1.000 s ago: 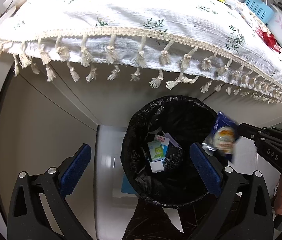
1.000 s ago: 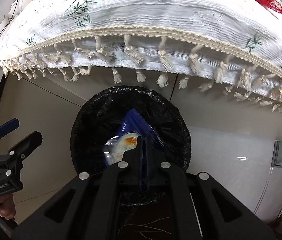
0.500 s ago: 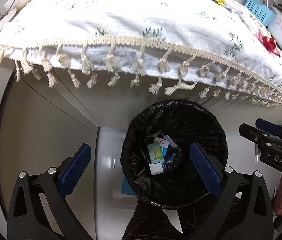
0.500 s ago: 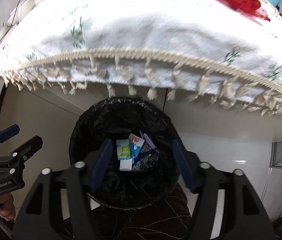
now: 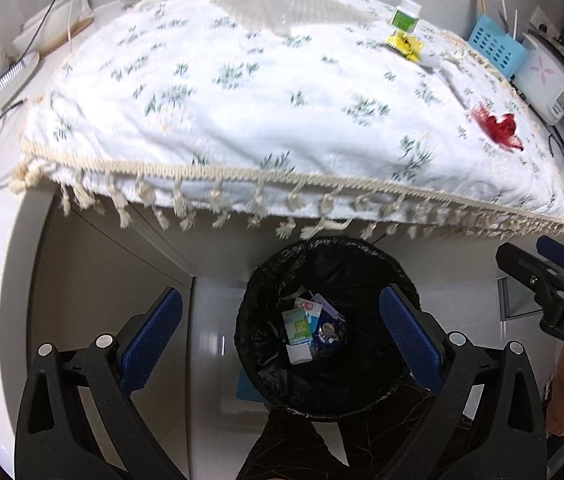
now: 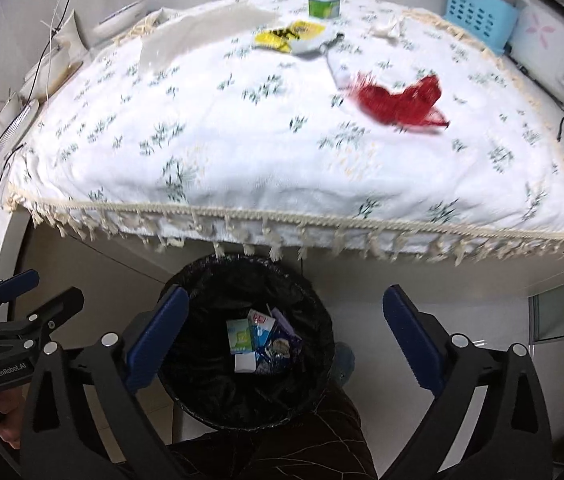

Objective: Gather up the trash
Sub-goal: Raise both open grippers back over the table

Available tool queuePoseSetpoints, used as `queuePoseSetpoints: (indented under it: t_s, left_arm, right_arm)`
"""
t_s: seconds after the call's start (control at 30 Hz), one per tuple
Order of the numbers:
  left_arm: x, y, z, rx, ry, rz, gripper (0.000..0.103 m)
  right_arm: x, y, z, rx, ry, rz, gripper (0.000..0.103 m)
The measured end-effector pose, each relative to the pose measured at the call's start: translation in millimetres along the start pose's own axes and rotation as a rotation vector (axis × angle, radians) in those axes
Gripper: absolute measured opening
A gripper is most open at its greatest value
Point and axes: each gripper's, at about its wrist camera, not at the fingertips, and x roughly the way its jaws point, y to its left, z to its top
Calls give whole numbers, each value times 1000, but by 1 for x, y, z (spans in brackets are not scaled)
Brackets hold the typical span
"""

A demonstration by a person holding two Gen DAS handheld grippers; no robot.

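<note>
Right gripper (image 6: 284,336) and left gripper (image 5: 280,338) both gape wide, holding nothing, above the black-lined bin (image 6: 186,396) below the surface's (image 6: 282,168) front edge.

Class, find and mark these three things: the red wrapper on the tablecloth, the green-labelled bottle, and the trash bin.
red wrapper (image 6: 400,100), right wrist view, middle of the crumpled foil
green-labelled bottle (image 6: 324,6), right wrist view, its green label
trash bin (image 5: 366,250), left wrist view, far rim
</note>
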Motion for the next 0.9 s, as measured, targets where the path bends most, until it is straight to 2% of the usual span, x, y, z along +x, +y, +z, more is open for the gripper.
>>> queuePoseSetpoints:
  t_s: [0.9]
  left_arm:
    - [-60,-20,62,49,-95,-25,97]
  right_arm:
    - [-84,-10,58,47,-156,-38,95]
